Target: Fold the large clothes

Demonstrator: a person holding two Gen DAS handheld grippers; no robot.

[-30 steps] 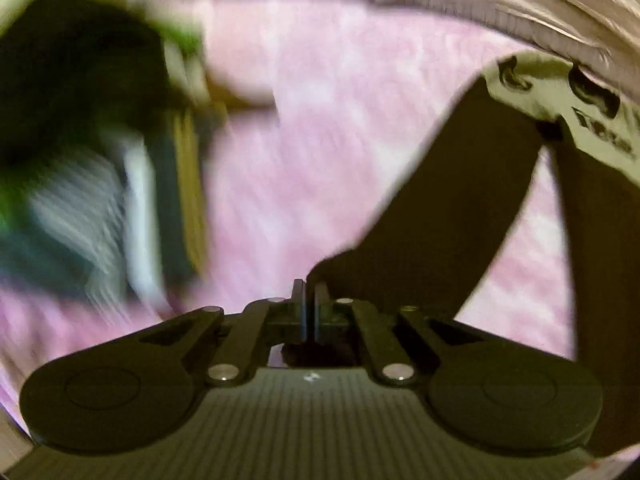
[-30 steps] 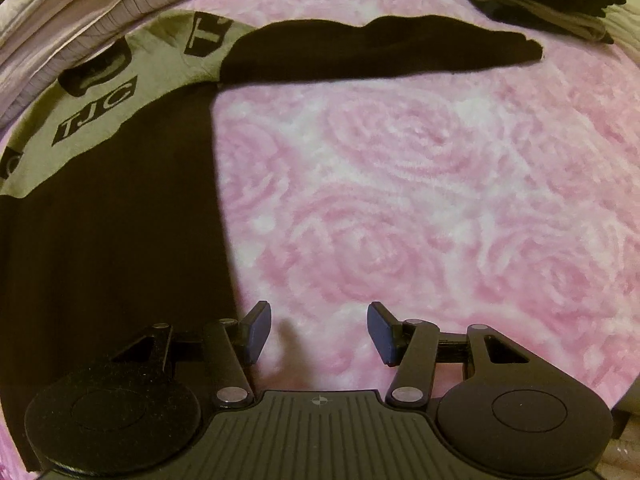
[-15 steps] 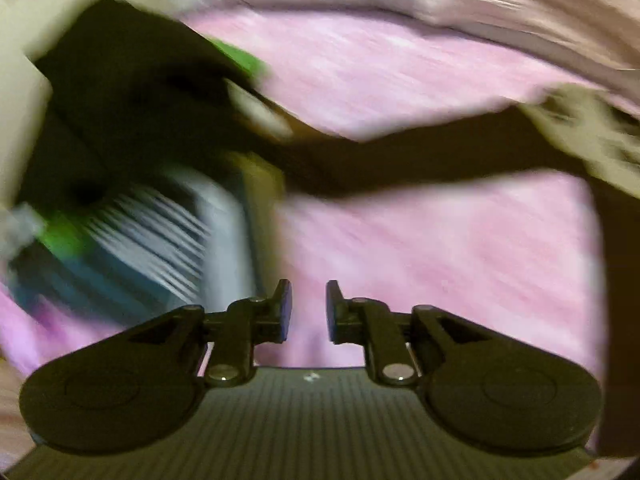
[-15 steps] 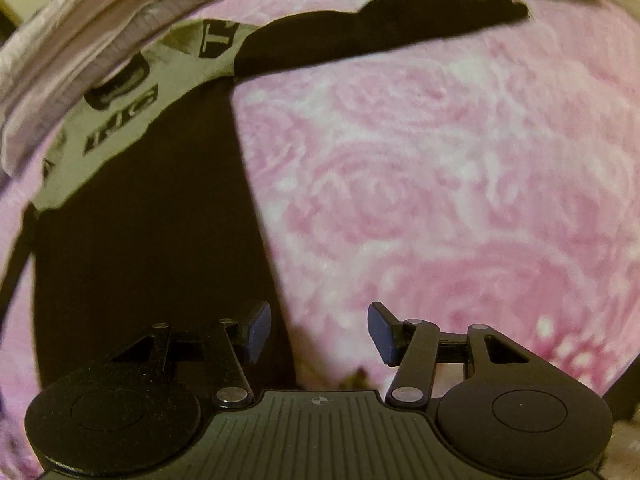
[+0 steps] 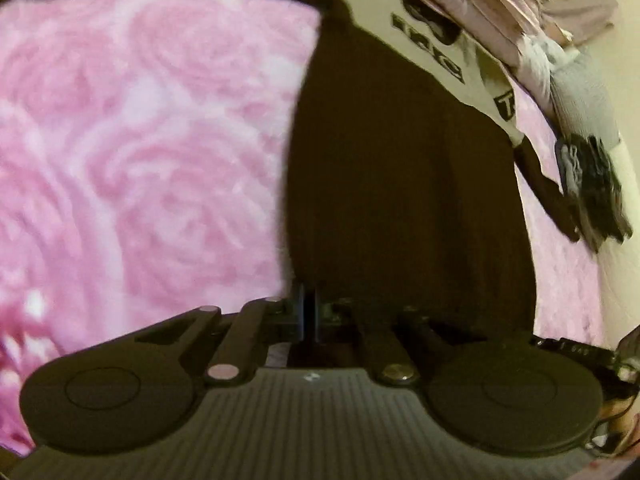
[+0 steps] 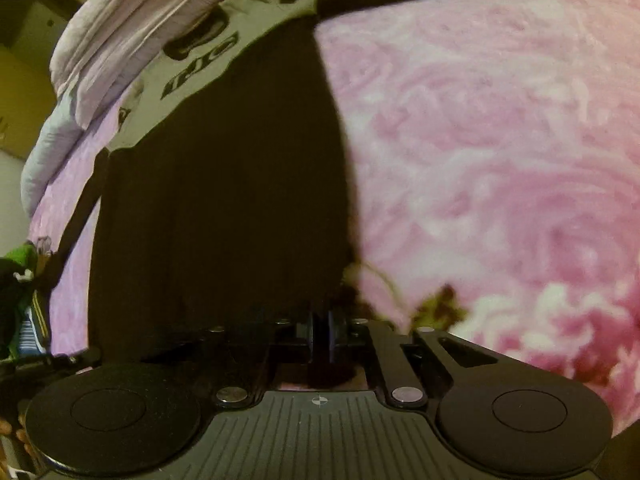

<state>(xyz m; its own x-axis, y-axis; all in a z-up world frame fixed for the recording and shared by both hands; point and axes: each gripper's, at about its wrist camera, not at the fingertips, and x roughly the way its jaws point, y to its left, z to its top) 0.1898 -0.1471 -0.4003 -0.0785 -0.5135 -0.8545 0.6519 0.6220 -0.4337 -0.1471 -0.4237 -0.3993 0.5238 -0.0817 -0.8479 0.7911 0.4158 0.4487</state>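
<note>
Fabric first: through the left wrist camera we are looking down on a dark garment (image 5: 404,200) lying spread flat on a pink rose-patterned blanket (image 5: 140,140). Its pale yoke with dark lettering (image 5: 452,52) is lying at the far end, against a heap of pale bedding (image 5: 496,4). One sleeve is reaching out to the right toward a small stack of folded dark clothes (image 5: 592,188). We are holding the left gripper (image 5: 309,314) at the near hem, on the garment's left corner; its jaws are standing pressed together, having just closed, and dark cloth seems to be sitting between them, though the blur is keeping us from being sure.

Through the right wrist camera we are seeing the same garment (image 6: 224,208) from its other side, the lettered yoke (image 6: 200,64) far off under the pale bedding (image 6: 120,40), one sleeve stretching across the blanket (image 6: 480,160) at the top. The right gripper (image 6: 320,334) is sitting at the near right corner of the hem, its jaws having just closed and now nipped together on the dark edge. At far left we are catching a bit of green and striped clutter (image 6: 24,304).
</note>
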